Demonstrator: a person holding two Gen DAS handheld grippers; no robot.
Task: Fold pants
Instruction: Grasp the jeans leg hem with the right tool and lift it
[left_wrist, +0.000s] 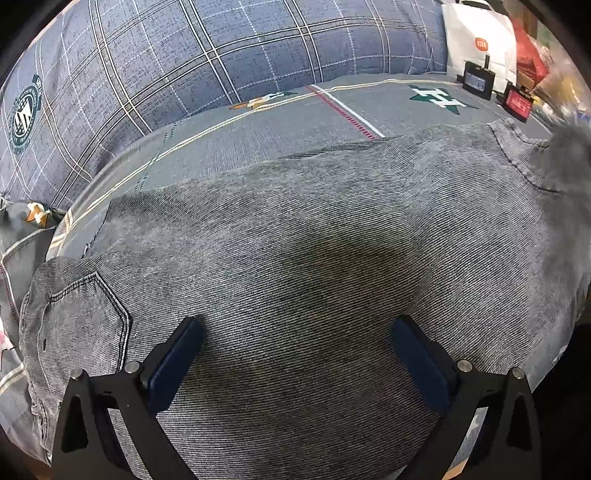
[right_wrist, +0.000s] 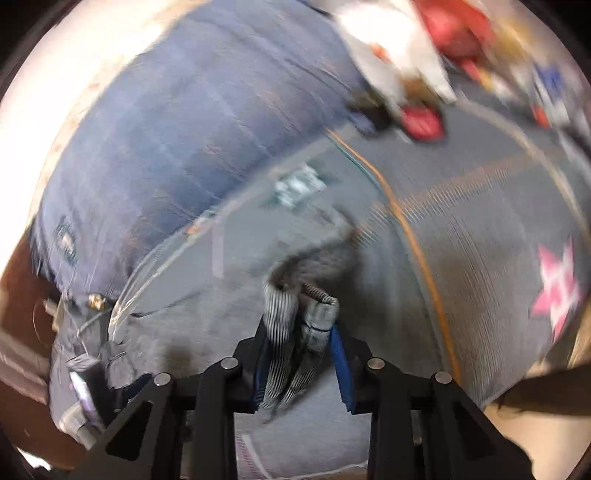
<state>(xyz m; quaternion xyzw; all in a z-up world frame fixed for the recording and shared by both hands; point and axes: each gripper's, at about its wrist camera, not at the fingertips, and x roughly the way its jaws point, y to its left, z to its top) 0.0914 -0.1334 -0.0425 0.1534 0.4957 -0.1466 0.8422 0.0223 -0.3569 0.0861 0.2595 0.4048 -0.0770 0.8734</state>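
Grey denim pants lie spread across the bed, a back pocket at the lower left. My left gripper hangs just above the pants, open, with bare denim between its blue pads. In the blurred right wrist view, my right gripper is shut on a bunched fold of the pants, and the cloth trails away from the jaws toward the bed.
A blue plaid pillow lies behind the pants on the grey bedsheet. A white paper bag, small dark boxes and red items sit at the far right corner. A pink star print marks the sheet.
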